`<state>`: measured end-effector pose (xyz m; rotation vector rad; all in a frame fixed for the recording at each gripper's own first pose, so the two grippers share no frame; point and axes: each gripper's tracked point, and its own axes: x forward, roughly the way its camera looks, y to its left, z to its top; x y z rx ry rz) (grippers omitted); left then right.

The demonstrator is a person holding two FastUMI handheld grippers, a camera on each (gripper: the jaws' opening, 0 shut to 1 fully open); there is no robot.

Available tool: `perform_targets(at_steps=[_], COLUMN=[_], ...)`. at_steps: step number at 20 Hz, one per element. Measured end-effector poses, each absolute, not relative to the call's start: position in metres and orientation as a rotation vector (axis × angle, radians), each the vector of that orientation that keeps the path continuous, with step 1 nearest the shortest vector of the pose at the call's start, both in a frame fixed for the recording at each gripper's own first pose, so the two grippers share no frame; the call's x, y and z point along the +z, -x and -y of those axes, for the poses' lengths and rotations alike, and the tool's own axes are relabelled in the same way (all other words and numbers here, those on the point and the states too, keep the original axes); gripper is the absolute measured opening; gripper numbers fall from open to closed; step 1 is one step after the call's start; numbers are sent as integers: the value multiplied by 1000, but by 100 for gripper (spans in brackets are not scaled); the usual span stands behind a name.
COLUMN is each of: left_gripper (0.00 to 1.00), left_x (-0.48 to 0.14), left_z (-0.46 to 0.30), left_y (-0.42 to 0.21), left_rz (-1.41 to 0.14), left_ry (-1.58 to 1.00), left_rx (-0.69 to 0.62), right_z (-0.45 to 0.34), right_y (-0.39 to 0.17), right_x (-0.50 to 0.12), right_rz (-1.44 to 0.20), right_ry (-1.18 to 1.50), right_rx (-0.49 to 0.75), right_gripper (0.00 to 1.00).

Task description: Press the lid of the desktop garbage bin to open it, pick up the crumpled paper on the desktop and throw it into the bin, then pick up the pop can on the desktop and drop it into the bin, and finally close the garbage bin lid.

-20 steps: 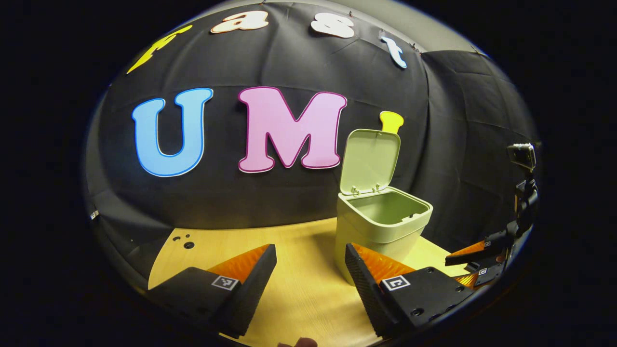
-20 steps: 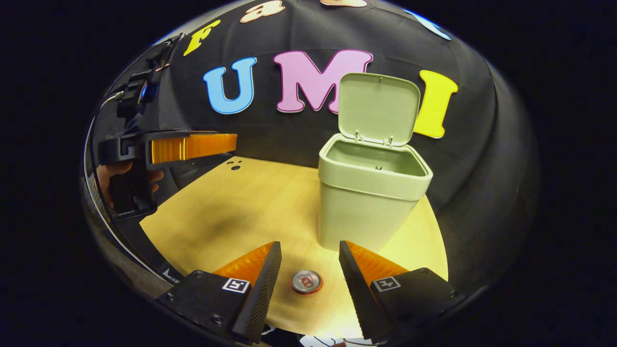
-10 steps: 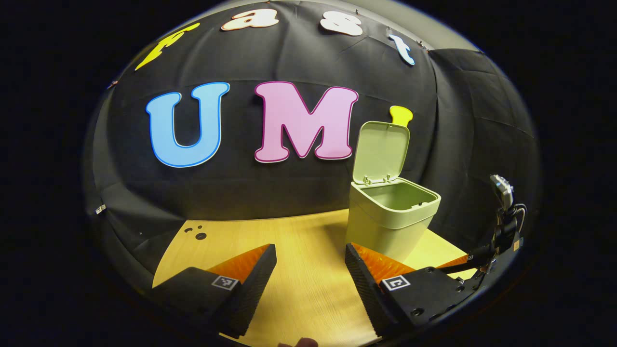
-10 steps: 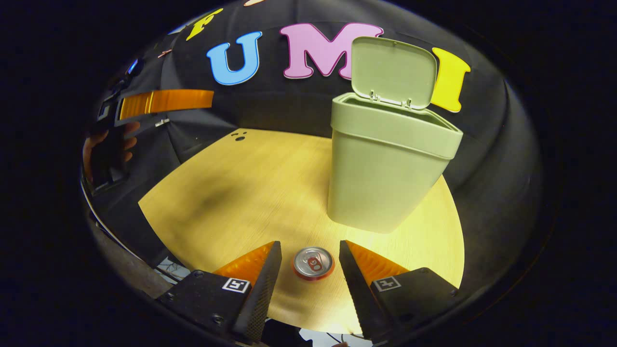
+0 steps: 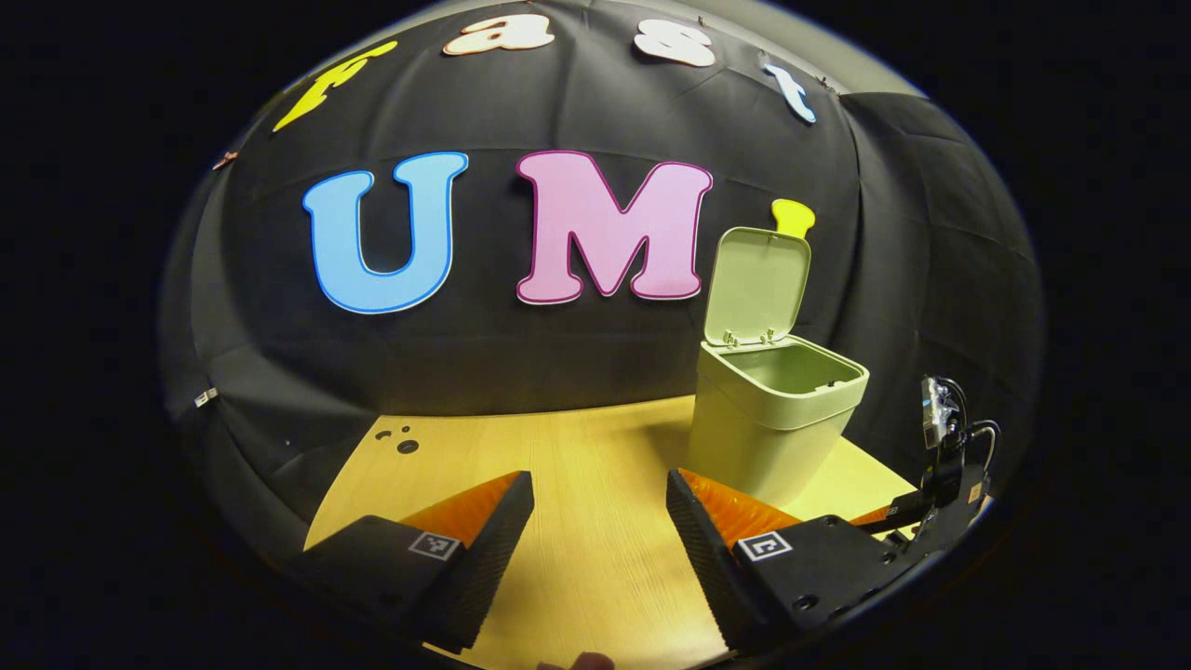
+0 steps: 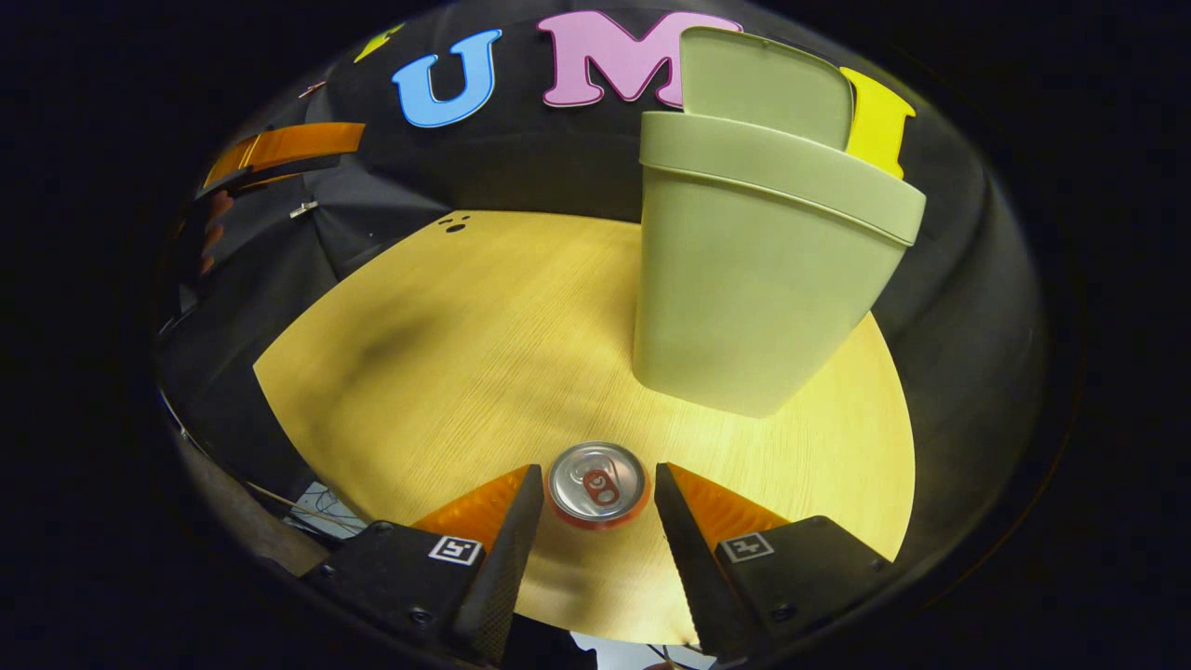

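Garbage bin stands on the wooden desktop, lid up. Pop can upright in front of the bin, between the 2 spread fingers of the right gripper, untouched. Left gripper left of the bin, jaws apart, empty.

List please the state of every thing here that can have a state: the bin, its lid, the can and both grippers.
Garbage bin: standing upright on the table, open.
Lid: raised, standing up at the back.
Pop can: upright on the table, between the right gripper's fingers, not clamped.
Right gripper: open, fingers either side of the can.
Left gripper: open, holding nothing.
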<state>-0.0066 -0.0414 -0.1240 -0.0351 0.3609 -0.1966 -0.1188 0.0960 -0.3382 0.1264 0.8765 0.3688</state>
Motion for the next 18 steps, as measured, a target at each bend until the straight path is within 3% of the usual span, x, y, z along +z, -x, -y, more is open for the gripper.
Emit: perform_targets(at_steps=[3,5,8,14,15,18], left_gripper=[94,93,93,93,93,93], left_x=[-126,-128,-128,-132,-133,-133], left_z=[39,36,32,25,25,25], left_y=[7,8,8,6,6,4], left_rz=[-366,-371,-375,-384,-385,-385], left_ry=[32,32,28,27,30,33], left_rx=[-188,-182,-170,-152,-151,-154], right_z=[-100,-101,-106,-104,-103,-97], right_y=[117,116,115,106,106,105], right_x=[-350,-356,-365,-373,-372,-364], right_rz=[-895,-908,-927,-956,-955,-933], right_ry=[-115,-100,-90,-140,-147,-152], right_rx=[377,384,392,356,354,340], right_gripper=[74,82,84,83,79,81])
